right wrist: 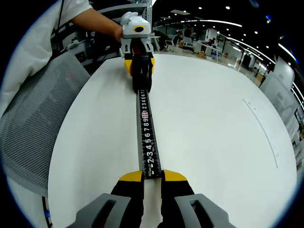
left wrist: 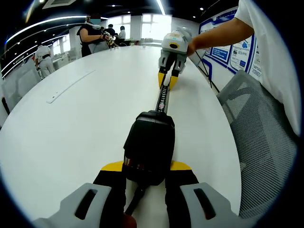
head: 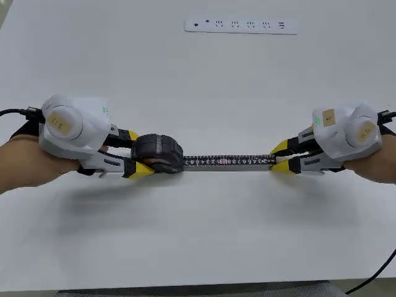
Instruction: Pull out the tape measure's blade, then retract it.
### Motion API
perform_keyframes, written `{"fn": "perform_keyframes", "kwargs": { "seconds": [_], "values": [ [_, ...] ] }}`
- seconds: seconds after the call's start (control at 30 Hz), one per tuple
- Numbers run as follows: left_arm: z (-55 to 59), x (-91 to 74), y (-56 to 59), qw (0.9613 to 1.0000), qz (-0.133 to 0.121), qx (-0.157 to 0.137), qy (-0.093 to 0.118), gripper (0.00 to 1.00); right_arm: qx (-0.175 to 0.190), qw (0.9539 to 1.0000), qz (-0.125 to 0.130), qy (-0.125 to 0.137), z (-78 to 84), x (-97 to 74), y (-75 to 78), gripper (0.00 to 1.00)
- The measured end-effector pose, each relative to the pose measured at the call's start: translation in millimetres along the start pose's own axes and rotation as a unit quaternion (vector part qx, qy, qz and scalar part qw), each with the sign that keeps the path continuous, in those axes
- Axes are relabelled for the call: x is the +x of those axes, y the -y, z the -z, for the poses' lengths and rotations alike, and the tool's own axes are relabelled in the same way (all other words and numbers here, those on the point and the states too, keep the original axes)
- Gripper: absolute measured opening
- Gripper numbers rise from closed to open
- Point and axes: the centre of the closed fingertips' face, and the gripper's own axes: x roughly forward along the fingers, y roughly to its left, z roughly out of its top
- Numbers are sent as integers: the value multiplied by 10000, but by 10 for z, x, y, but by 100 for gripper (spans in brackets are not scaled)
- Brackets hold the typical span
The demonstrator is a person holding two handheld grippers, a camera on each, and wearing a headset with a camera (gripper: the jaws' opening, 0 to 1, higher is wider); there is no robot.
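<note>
A black tape measure case point(head: 158, 153) lies on the white table, clamped between the yellow-tipped jaws of my left gripper point(head: 137, 153). In the left gripper view the case point(left wrist: 149, 145) sits between the jaws of my left gripper point(left wrist: 147, 166). Its dark blade point(head: 229, 161) with white numbers runs right to my right gripper point(head: 281, 156), shut on the blade's end. In the right gripper view the blade point(right wrist: 146, 137) stretches from my right gripper point(right wrist: 152, 176) to the case point(right wrist: 141, 71) and my left gripper point(right wrist: 135, 64) beyond. My right gripper point(left wrist: 168, 80) shows far off.
A white power strip point(head: 240, 25) lies at the table's far side, also seen as a flat strip point(right wrist: 261, 129) to the right. A grey mesh chair point(left wrist: 259, 137) stands beside the table edge. People stand in the room beyond.
</note>
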Motion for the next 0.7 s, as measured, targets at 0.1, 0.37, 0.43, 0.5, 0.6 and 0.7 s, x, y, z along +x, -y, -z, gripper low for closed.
{"fn": "perform_keyframes", "kwargs": {
  "seconds": [0.1, 0.37, 0.43, 0.5, 0.6, 0.7],
  "values": [
    [-2, -1, 1, 10000, 1, -2, -3, 26, 23, 10000, 17, -19, 44, -41, 16, 9],
    [0, 2, -2, 10000, 4, 15, -21, 26, -11, 9998, 18, -180, 161, -157, -17, 9],
    [-6, 9, 2, 10000, 0, 51, -27, 26, -41, 9996, 27, -269, 233, -202, -18, 9],
    [-5, 9, 0, 10000, 10, 26, -18, 26, 64, 9996, 59, -274, 290, -245, -3, 9],
    [-3, 7, 4, 10000, 15, 26, -13, 26, 52, 9993, 106, -343, 353, -307, 7, 9],
    [-4, 9, 3, 10000, 21, 20, -14, 26, 73, 9992, 110, -380, 396, -345, 13, 9]
  ]
}}
